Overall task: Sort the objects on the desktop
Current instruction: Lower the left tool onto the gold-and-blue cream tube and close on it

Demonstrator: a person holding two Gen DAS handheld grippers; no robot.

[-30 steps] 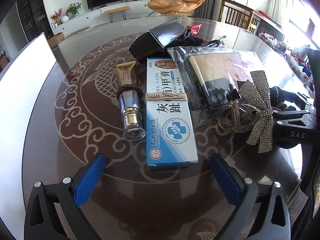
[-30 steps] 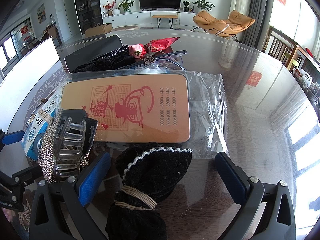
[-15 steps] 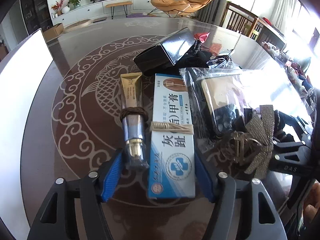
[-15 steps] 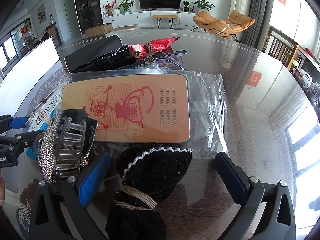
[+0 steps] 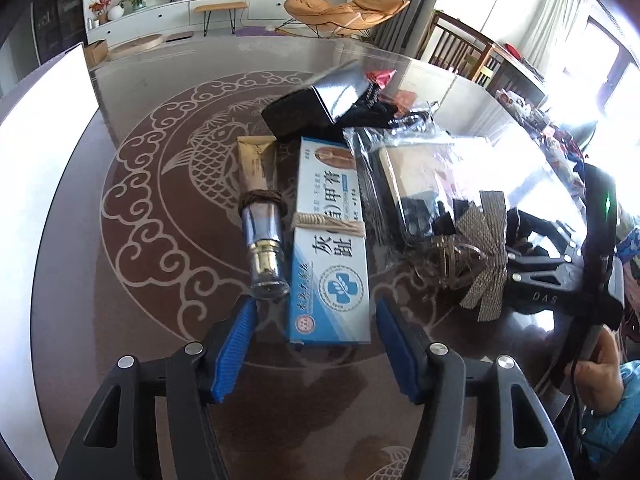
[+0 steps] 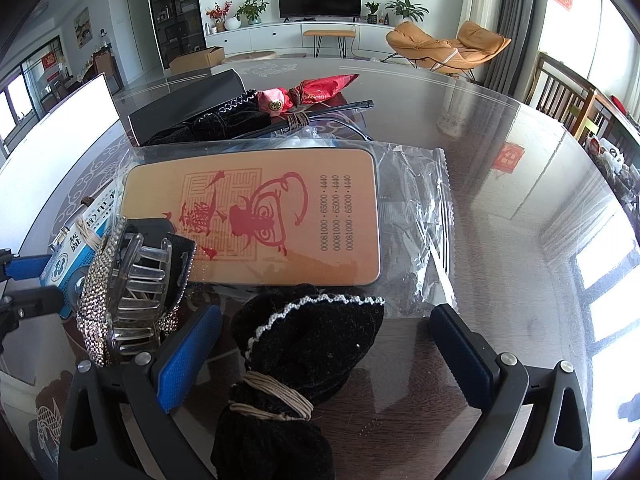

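Carefully, I slide my half-narrowed, empty left gripper (image 5: 316,344) toward twelve o'clock, squarely around the box (image 5: 330,256), clear of the tube (image 5: 262,232).

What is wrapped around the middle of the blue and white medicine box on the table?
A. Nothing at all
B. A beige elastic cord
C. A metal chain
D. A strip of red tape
B: in the left wrist view a beige elastic cord runs in several turns across the middle of the blue and white box, which lies flat on the table beside a gold tube.
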